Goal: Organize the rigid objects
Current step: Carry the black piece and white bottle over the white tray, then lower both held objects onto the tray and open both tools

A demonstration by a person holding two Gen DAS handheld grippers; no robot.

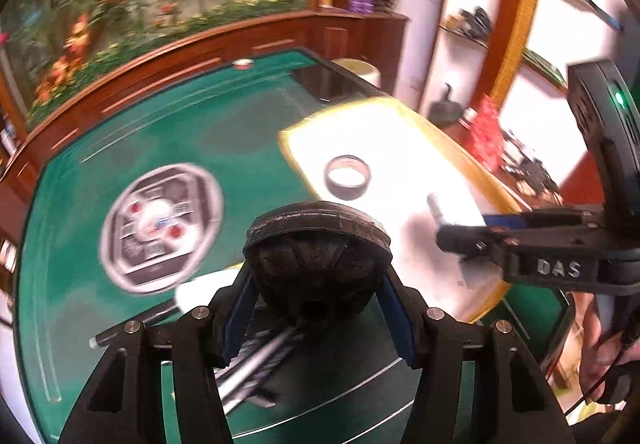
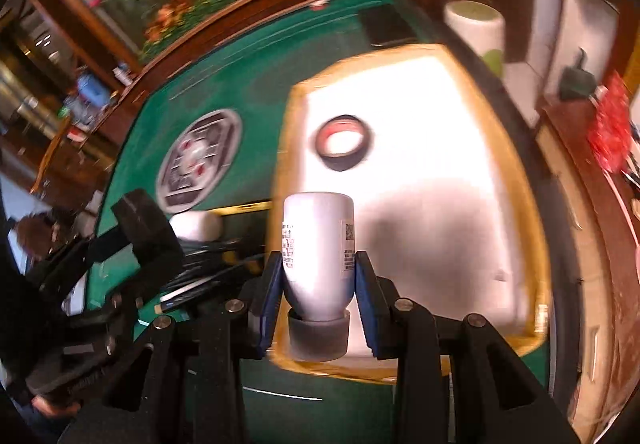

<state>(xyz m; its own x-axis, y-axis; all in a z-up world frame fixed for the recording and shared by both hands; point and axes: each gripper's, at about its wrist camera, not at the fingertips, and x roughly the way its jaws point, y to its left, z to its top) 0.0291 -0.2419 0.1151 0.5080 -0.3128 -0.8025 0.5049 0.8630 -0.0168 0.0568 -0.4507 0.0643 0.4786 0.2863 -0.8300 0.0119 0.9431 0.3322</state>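
My left gripper (image 1: 318, 284) is shut on a black dome-shaped object (image 1: 316, 244), clamped between its blue pads above the green table. My right gripper (image 2: 318, 260) is shut on a white bottle (image 2: 318, 236) with a grey cap, held cap-down over the near edge of a yellow-rimmed white tray (image 2: 288, 132). A black tape roll (image 2: 343, 142) lies in the tray. In the left wrist view, the tray (image 1: 292, 156) and the tape roll (image 1: 347, 177) lie ahead. The right gripper (image 1: 460, 240) reaches in from the right over the tray. The right wrist view shows the black object (image 2: 140, 216) at the left.
A round silver and black emblem (image 1: 160, 228) marks the middle of the green table (image 1: 224, 116). Pens and sticks (image 1: 256, 356) lie beneath my left gripper, next to a white item (image 2: 196, 224). A white stool (image 2: 476, 24) stands past the table's far corner. Wooden cabinets ring the room.
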